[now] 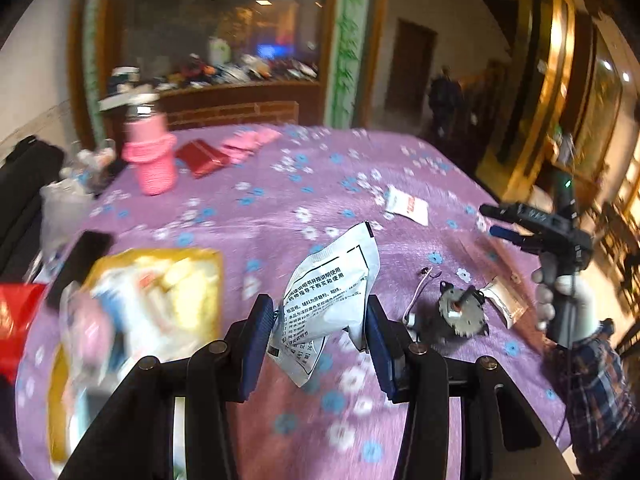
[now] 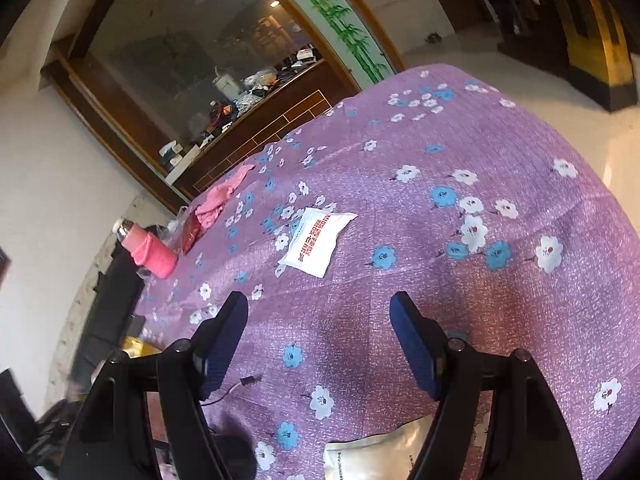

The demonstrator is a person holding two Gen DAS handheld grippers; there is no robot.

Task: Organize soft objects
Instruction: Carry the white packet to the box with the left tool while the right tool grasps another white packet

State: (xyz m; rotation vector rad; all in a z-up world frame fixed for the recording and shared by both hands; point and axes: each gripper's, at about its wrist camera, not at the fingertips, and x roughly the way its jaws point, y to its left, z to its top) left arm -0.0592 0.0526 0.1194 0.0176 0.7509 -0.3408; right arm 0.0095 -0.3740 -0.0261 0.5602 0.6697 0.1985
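My left gripper (image 1: 320, 320) is shut on a crumpled white packet with black print (image 1: 332, 292) and holds it above the purple flowered tablecloth (image 1: 280, 208). A yellow bag of soft items (image 1: 152, 300) lies at the left, blurred. My right gripper (image 2: 320, 332) is open and empty above the cloth; it also shows in the left wrist view (image 1: 520, 224). A white packet with red print (image 2: 316, 240) lies flat beyond it, also in the left wrist view (image 1: 408, 205). Another pale packet (image 2: 380, 452) lies under the right gripper.
A pink knitted bottle (image 1: 150, 156), a red box (image 1: 202, 158) and pink cloth (image 1: 248, 142) stand at the far left of the table. A small metal motor with wires (image 1: 460, 312) and a pale sachet (image 1: 504, 300) lie at the right.
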